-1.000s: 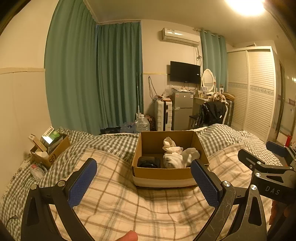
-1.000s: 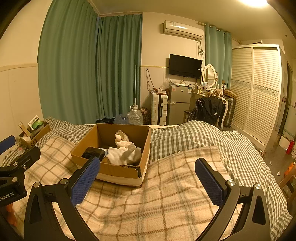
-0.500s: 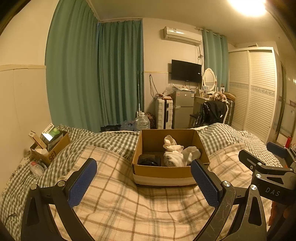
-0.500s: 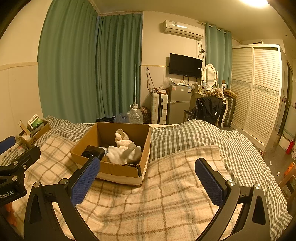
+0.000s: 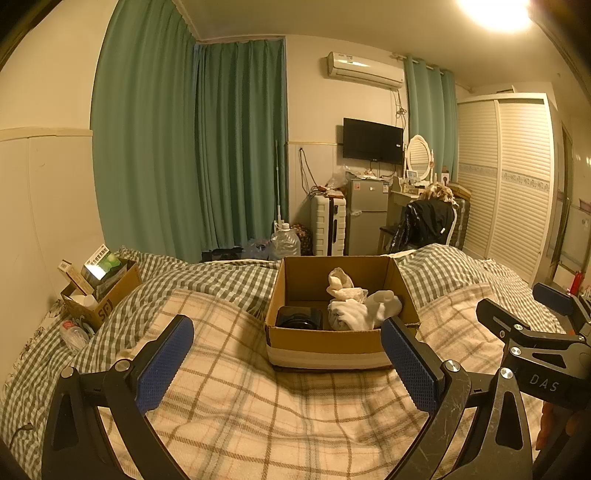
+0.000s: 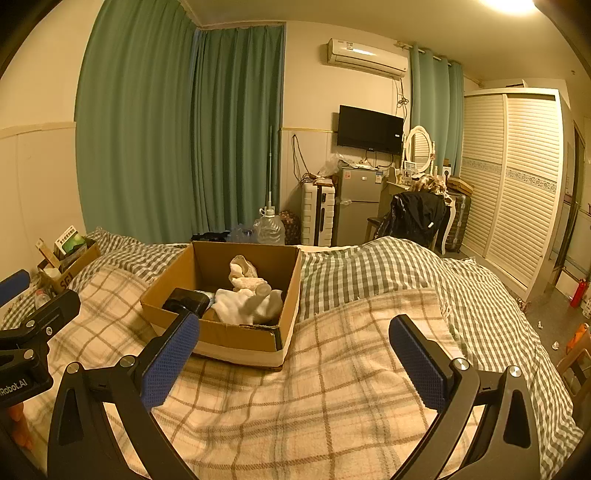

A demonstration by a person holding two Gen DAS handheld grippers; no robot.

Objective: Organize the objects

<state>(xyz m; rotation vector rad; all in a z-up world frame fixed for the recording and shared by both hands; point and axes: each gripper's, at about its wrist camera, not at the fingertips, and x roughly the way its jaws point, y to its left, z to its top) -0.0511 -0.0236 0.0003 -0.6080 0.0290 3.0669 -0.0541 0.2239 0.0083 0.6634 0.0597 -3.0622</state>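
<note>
You worked in a home bedroom, plaid-blanketed bed (image 5: 295, 417), green curtains (image 5: 184, 147), louvred wardrobe (image 5: 506, 177), wall television (image 5: 372, 140), small fridge (image 5: 365, 214).

Warm yellow light from a glaring ceiling lamp (image 5: 495, 11); sharp focus, strong fisheye bending, dark vignetted corners.

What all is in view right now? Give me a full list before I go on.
Cardboard box: one, brown, on the bed, open.
White socks: a pile, white, right side of the box.
Black object: one, black, left front of the box.
Plaid blanket: one, cream and brown, under the box.
Checked duvet: one, grey and white, behind the blanket.
Small carton: one, brown, by the wall, holding packets.
Water jug: one, clear, on the floor.
Left gripper: one, black with blue pads, open, empty.
Right gripper: one, same colours, open, empty.
</note>
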